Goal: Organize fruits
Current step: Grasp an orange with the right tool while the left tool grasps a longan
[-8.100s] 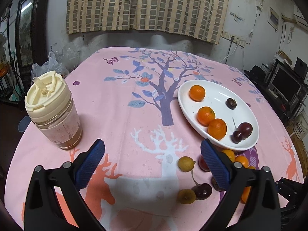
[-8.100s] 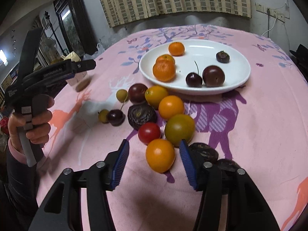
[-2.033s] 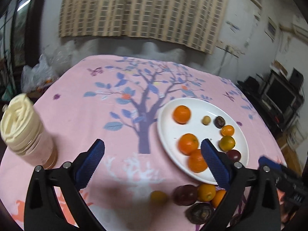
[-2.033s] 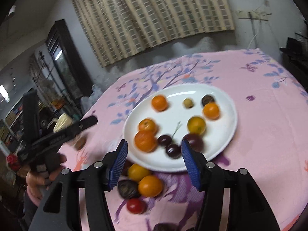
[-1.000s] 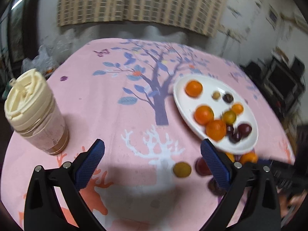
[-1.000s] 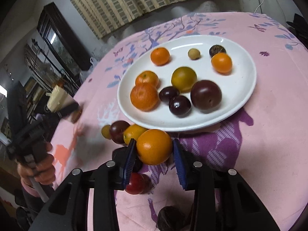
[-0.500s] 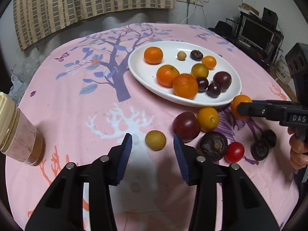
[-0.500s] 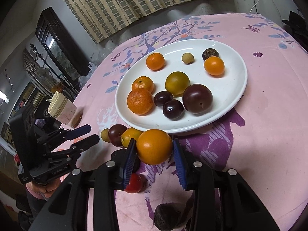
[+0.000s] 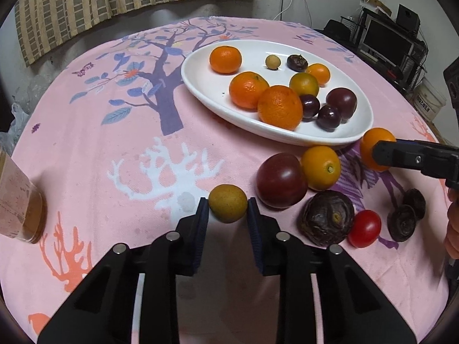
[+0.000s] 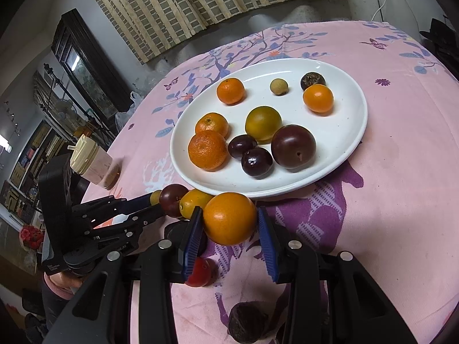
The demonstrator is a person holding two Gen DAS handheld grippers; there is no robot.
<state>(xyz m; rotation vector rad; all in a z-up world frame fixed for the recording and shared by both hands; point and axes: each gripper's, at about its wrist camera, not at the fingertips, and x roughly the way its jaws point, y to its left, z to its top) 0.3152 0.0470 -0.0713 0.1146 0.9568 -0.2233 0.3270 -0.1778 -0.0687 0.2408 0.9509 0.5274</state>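
A white plate (image 9: 200, 86) (image 10: 344, 154) on the pink tablecloth holds several oranges, plums and small fruits. My left gripper (image 9: 226, 209) is shut on a small brown-yellow round fruit (image 9: 228, 203) on the cloth. My right gripper (image 10: 229, 229) is shut on an orange (image 10: 229, 218) just in front of the plate's near rim; it also shows in the left wrist view (image 9: 373, 143). Beside them on the cloth lie a dark red plum (image 9: 281, 180), an orange fruit (image 9: 320, 167), a wrinkled dark fruit (image 9: 327, 218) and a red cherry tomato (image 9: 364, 228).
A lidded cup with a cream lid (image 10: 91, 160) stands on the cloth to the left. Two small dark wrinkled fruits (image 9: 407, 215) lie at the right. A monitor and shelves (image 9: 387, 40) stand beyond the table's right edge.
My left gripper has moved forward and closed on the small brown-yellow fruit. My right gripper still holds the orange and has barely moved.
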